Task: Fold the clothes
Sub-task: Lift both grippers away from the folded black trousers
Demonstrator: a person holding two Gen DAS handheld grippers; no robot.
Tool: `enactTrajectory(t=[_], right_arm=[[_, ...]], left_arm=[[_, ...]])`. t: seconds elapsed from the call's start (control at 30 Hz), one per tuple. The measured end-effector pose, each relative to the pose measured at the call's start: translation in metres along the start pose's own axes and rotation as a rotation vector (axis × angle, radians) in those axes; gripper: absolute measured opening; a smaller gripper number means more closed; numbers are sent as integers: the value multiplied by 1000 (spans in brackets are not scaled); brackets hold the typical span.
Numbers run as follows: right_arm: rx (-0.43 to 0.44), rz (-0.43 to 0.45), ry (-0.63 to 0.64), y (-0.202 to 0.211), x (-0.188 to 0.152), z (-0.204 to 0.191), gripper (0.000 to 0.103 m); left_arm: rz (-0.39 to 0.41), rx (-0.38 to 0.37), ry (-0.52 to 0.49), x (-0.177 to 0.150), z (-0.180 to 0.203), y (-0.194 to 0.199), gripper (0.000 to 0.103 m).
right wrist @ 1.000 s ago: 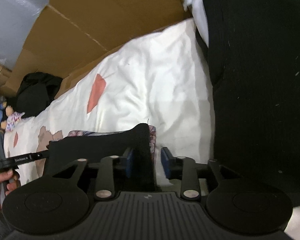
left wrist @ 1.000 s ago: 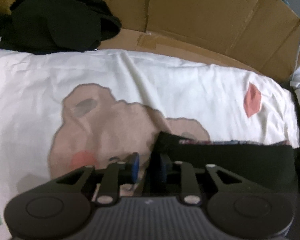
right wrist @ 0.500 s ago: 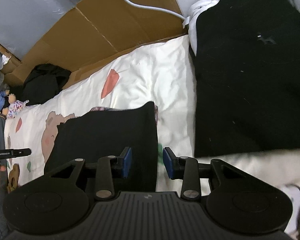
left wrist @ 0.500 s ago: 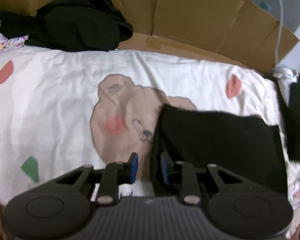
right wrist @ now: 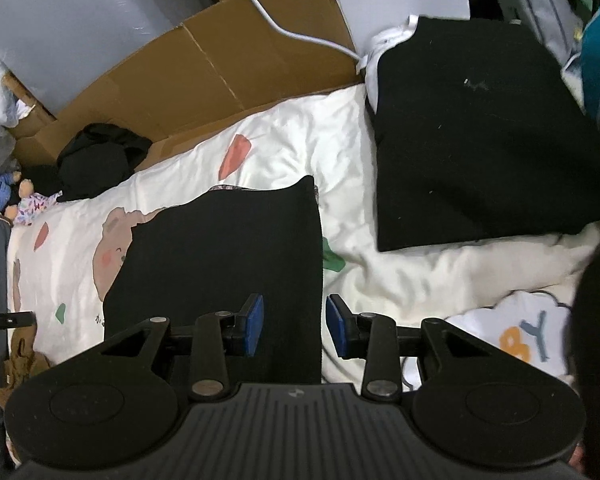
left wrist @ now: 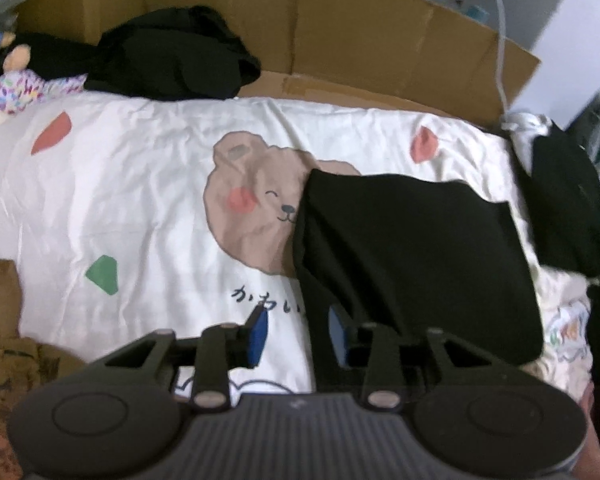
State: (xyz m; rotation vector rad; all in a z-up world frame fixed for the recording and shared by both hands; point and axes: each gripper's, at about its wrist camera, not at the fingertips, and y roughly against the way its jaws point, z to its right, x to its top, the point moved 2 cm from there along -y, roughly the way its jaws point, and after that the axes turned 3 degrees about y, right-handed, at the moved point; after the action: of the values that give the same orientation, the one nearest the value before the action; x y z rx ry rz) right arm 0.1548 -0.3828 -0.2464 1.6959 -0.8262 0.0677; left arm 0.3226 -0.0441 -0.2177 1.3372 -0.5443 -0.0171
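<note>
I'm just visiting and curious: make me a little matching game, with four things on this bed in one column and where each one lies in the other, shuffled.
Things:
1. black garment
2. folded stack
3. black heap
4. soft toys

Places:
A. far left corner of the sheet
B. on the cardboard behind the sheet
C. partly over the printed bear, by both grippers
D. far right end of the bed

Pairs: 1-C, 2-D, 3-B, 4-A
</note>
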Motion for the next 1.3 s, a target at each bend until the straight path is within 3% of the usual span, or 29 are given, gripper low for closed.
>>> enactTrajectory(t=[0.3,0.47,0.9,1.03,1.3], right_arm=[[-4,17,15,29,-4,-19,43],[18,28,33,33,-7,-27,49],[44,-2,113,5,-23,-8,50],[66,0,44,-1,-24,7,50],[44,9,29,-10,-31,17,50]], left_arm=[[25,31,16,-14,10,37,39],[9,32,46,-25,16,33,43],[-18,54,77,-51,22,15,43],[-14,59,93,-55,22,12,43],[-35,74,115,-63,24,-7,43]])
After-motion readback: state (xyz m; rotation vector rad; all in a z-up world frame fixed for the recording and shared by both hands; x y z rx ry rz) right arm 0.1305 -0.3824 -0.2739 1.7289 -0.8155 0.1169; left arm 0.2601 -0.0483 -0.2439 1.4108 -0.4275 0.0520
